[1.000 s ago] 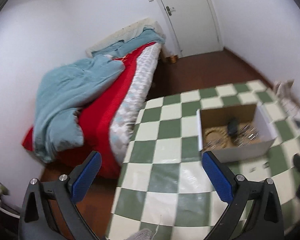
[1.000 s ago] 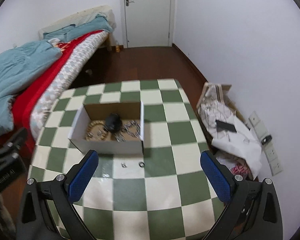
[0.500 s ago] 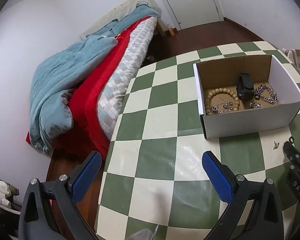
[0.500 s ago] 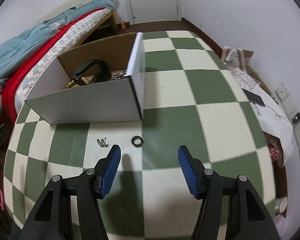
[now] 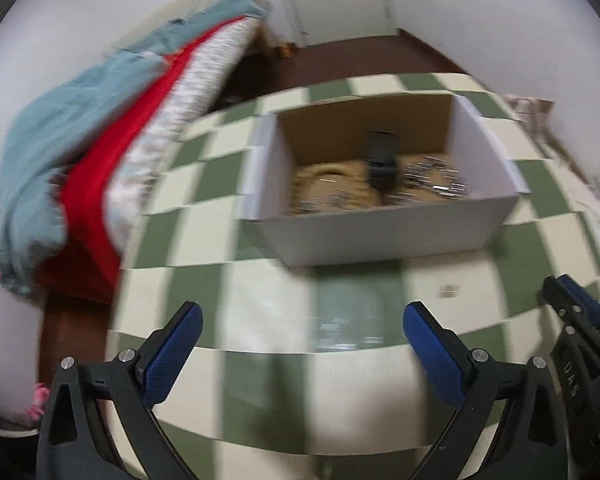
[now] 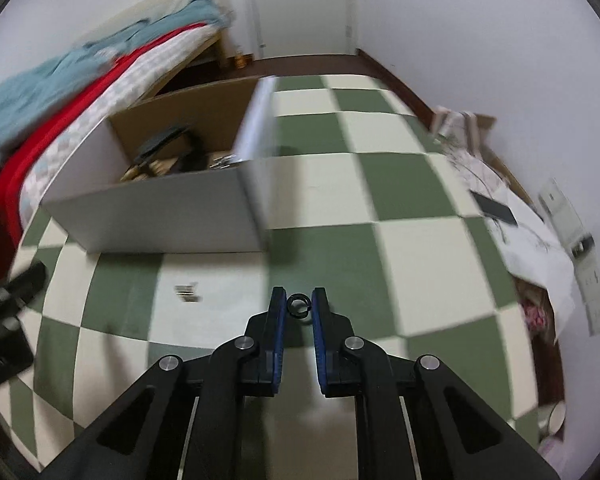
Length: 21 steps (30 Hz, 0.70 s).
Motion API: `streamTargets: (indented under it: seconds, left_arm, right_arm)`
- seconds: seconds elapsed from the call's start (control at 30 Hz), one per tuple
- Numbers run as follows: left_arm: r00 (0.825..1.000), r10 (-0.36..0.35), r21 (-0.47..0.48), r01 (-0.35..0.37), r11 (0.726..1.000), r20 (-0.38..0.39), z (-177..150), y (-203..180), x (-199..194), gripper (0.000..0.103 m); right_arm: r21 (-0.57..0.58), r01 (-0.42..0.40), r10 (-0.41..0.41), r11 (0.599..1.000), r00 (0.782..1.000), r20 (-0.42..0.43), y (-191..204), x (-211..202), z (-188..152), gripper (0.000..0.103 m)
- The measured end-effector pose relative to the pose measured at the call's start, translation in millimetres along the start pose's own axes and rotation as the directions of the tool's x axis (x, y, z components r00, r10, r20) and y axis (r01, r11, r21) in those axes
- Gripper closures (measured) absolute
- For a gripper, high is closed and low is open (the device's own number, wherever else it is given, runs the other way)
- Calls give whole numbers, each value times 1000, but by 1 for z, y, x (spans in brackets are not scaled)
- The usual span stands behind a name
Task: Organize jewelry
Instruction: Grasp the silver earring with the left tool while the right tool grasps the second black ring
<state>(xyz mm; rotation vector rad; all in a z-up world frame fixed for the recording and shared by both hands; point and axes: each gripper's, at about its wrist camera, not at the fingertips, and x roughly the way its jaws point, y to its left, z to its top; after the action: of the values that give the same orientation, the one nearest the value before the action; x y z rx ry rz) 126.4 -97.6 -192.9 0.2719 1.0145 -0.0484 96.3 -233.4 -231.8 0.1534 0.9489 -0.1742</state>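
Black and small, the metal ring (image 6: 298, 305) is lying on the green-and-cream checked surface (image 6: 420, 240), bracketed by the right gripper (image 6: 299, 300), whose blue fingers (image 6: 278, 312) are nearly together around it, contact unclear. The left gripper (image 5: 300, 320) is hovering, fingers wide apart. Next, probably: pinching, lifting, carrying into the white cardboard box (image 6: 160, 216).

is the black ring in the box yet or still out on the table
Out. The black ring lies on the checkered table in front of the box, between the right gripper fingers, which are nearly closed around it.
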Motion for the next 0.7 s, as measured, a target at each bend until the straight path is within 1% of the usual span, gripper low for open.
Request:
streamTargets:
  seconds: [0.03,0.1,0.17,0.33,0.37,0.4,0.47,0.5,0.53,0.57,0.7]
  left_arm:
    - [999,-37,3,37,999,-7,0,-9,1,4]
    - [997,-75,7,76,997,-22,1,-24,3,14]
    - [993,-108,19,109,994,-44,1,-41,8,15]
    - [989,-134,38,136,990,-67,1,-64,16,16]
    - [989,-134,43,137,990,-67,2,-67,17,21]
    - [988,-138,47,142,989,-69,2,-69,18,28]
    - [986,-141,52,146,988,-83,4,-74,23,37]
    - [986,-143,53,148,988,-86,5,-75,25,47]
    - [985,-144,53,149,987,-90,6,-76,27,52]
    - [984,-148,53,153,987,-97,6,-77,29,60]
    - [982,-167,47,172,984,-86,5,-75,30,83]
  right_arm:
    - [12,5,-5,1000,1000,-2,-6,-2,0,90]
    - [49,20,-20,999,1000,-1,-23,-8,-2,90]
    - [69,41,-40,997,999,-8,-35,-10,-4,90]
    - [124,64,-61,990,998,-29,-59,-9,-12,90]
    - [130,69,-65,989,997,-33,-63,-8,-13,90]
    - [135,69,-65,988,997,-32,-65,-8,-13,90]
    - [141,71,-67,988,997,-29,-68,-9,-12,90]
    - [144,71,-68,987,997,-28,-69,-9,-12,90]
    - [150,70,-66,986,997,-27,-71,-9,-12,90]
    - [153,69,-66,986,997,-26,-72,-9,-11,90]
    - [158,68,-66,985,998,-21,-72,-10,-10,90]
